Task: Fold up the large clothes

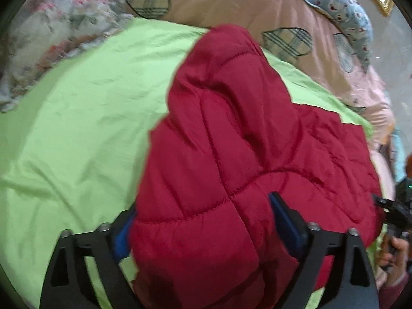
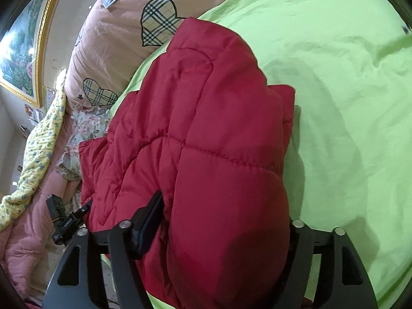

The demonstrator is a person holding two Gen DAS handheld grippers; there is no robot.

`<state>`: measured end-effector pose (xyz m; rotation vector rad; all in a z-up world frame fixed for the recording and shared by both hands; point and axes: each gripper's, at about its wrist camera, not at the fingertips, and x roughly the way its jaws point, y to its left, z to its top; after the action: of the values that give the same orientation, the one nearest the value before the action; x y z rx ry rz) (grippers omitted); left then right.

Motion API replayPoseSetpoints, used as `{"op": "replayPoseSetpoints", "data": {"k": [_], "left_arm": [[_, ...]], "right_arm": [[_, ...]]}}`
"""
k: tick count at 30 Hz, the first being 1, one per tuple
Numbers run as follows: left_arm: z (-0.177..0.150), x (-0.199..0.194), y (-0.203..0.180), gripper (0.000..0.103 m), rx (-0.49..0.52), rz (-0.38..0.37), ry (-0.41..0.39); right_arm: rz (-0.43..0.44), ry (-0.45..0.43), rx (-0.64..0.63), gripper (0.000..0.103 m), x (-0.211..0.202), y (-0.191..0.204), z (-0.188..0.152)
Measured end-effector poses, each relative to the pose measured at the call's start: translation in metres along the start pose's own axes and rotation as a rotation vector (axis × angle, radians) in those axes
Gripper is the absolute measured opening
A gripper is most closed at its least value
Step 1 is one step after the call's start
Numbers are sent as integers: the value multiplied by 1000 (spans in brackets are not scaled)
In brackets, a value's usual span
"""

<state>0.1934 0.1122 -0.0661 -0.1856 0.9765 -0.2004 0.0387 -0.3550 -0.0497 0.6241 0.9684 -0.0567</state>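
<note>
We see a lime green sheet covering most of the bed, filling the left and centre of the left wrist view and the right side of the right wrist view. Behind it a pink quilt with plaid hearts runs along the top of both frames. A floral blanket sits upper left in the left view; a blue patterned pillow is upper right. A gold-framed picture hangs upper left in the right view, with a yellow floral cloth below it.

The red quilted jacket lies bunched on the green sheet, centre to lower right in the left view, centre to lower left in the right view.

Left hand-held gripper: bottom centre, both blue-padded fingers pressed against a fold of jacket, grasping it. Right hand-held gripper: bottom centre, jacket fabric packed between its fingers, grasping it too; the right finger is hidden behind the fabric.

The other gripper and a hand show at the right edge of the left view.
</note>
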Motion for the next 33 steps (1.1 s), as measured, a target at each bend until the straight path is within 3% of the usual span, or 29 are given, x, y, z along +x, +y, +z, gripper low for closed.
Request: {"op": "replayPoseSetpoints", "data": {"k": [1, 8, 12, 18, 20, 21, 22, 23, 25, 26, 28, 33], "left_arm": [[-1, -6, -3, 102, -1, 49, -25], [-10, -46, -19, 102, 8, 155, -135], [-11, -56, -34, 102, 15, 122, -155], [-7, -39, -56, 101, 86, 104, -114], [-5, -22, -61, 86, 103, 78, -51], [-6, -16, -63, 67, 114, 81, -30], [-8, -11, -66, 55, 128, 95, -17], [-11, -9, -67, 52, 144, 94, -15], [-14, -13, -68, 38, 151, 67, -21], [-13, -14, -66, 34, 150, 53, -22], [-11, -19, -63, 23, 135, 7, -24], [6, -36, -49, 19, 72, -155, -53]], "right_arm": [[-19, -7, -3, 85, -2, 0, 1], [-213, -107, -109, 95, -22, 19, 9], [-336, -190, -203, 100, -24, 44, 19], [-346, -185, -273, 101, -2, 70, 35], [-353, -139, -285, 101, 12, 74, 40], [-342, -120, -299, 102, 20, 76, 41], [-337, -108, -315, 97, 24, 77, 39], [-345, -82, -339, 92, 31, 79, 38], [-390, -74, -374, 64, 36, 82, 32], [-403, -78, -388, 56, 37, 84, 31], [-398, -95, -391, 22, 32, 85, 30], [-215, -171, -322, 13, 6, 86, 36]]}}
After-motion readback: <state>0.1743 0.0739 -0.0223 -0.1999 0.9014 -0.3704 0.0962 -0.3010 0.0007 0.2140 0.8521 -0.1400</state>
